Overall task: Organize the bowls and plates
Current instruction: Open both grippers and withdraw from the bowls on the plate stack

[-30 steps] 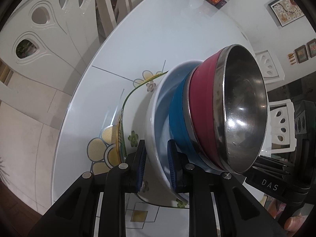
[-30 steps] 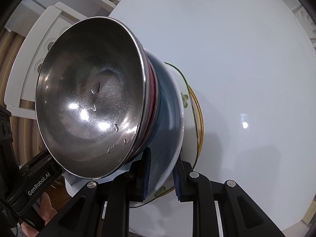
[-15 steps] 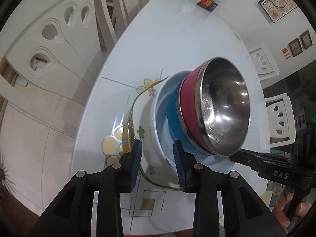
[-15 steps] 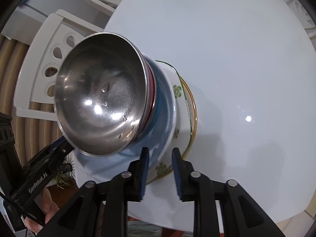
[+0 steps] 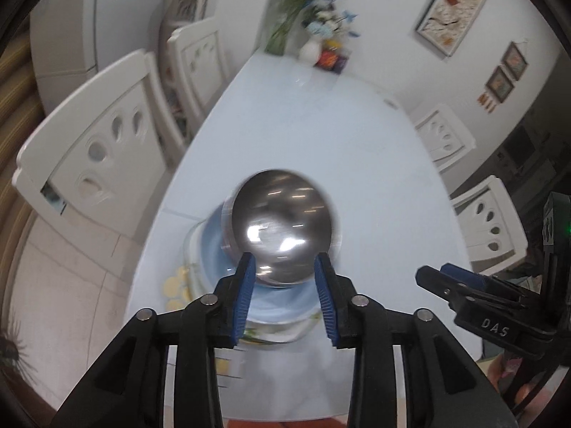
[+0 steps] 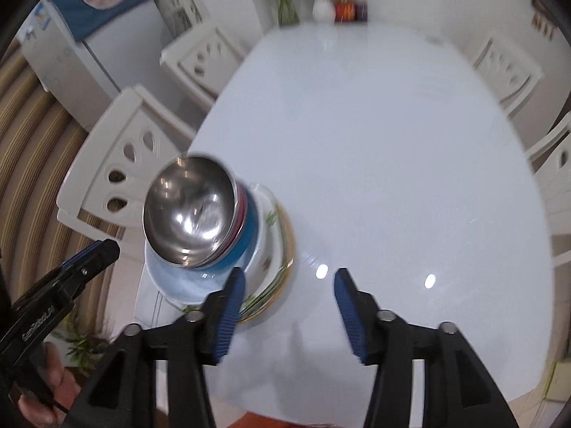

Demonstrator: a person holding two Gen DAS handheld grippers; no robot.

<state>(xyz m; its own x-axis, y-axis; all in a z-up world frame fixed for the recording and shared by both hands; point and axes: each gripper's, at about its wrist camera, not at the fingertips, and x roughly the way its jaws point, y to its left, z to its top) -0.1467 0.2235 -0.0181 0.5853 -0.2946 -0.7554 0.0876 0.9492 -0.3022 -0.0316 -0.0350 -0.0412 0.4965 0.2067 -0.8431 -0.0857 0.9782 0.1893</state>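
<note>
A stack stands near the front edge of the white table (image 6: 392,142). From the top down: a steel bowl with a red outside (image 6: 191,210), a blue bowl (image 6: 246,239), a white bowl (image 6: 178,285) and flowered plates (image 6: 274,285). The stack also shows in the left wrist view, blurred, with the steel bowl (image 5: 282,228) on top. My left gripper (image 5: 285,285) is open and empty, pulled back above the stack. My right gripper (image 6: 289,299) is open and empty, to the right of the stack above bare table.
White chairs (image 6: 121,178) stand around the table. A vase of flowers (image 5: 310,50) and small jars (image 6: 348,9) sit at the far end. A fridge (image 6: 67,53) stands at the back left.
Both grippers have let go of the white bowl's rim, opened wide and drawn back and up. The stack stays on the table.
</note>
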